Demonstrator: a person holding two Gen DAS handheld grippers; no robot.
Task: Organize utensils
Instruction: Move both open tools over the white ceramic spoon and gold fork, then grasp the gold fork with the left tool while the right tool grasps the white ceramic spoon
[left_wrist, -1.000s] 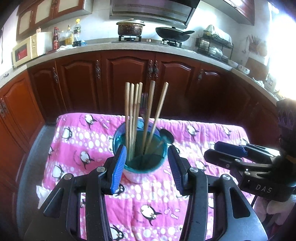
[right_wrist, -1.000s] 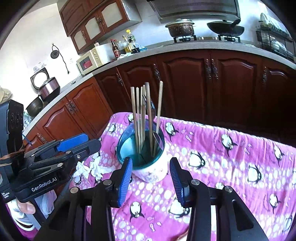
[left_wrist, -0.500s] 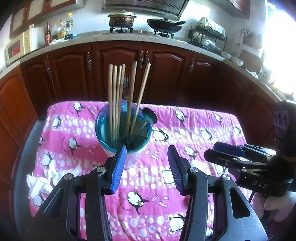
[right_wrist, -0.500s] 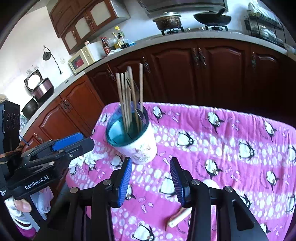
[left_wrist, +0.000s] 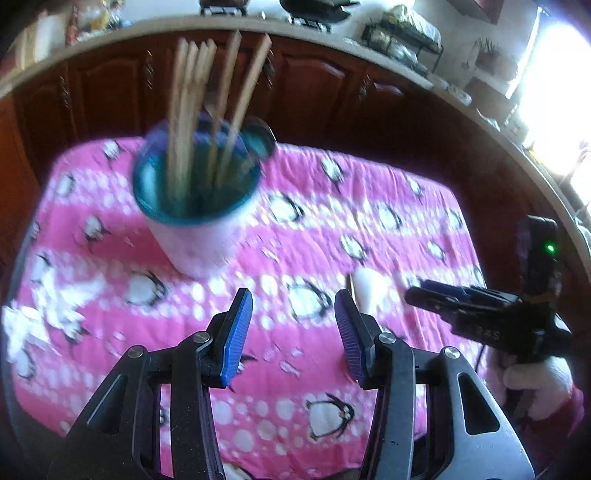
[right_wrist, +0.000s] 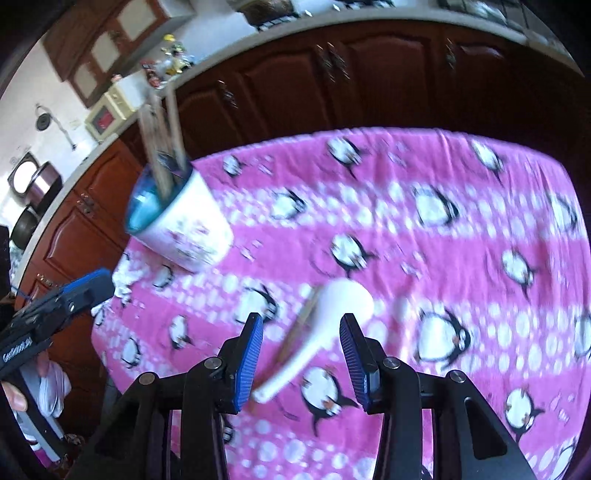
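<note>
A white cup with a teal inside (left_wrist: 199, 206) stands on the pink penguin cloth (left_wrist: 406, 236) and holds several wooden chopsticks (left_wrist: 192, 110); it also shows in the right wrist view (right_wrist: 177, 225). A white ceramic spoon (right_wrist: 332, 314) lies on the cloth beside a wooden chopstick (right_wrist: 299, 328). My right gripper (right_wrist: 301, 363) is open and hovers over the spoon's handle. My left gripper (left_wrist: 293, 343) is open and empty, above the cloth in front of the cup. The spoon's bowl (left_wrist: 369, 291) shows just right of the left gripper's fingers.
Crumpled white tissue (left_wrist: 44, 314) lies at the cloth's left edge. Dark wooden cabinets (right_wrist: 332, 81) and a counter stand behind the table. The right gripper shows in the left wrist view (left_wrist: 472, 306); the left gripper shows in the right wrist view (right_wrist: 55, 310).
Both grippers have pulled back from the cup and tilted downward. The right gripper has moved over the white spoon, which now lies between its open jaws. Both views are motion-blurred.
</note>
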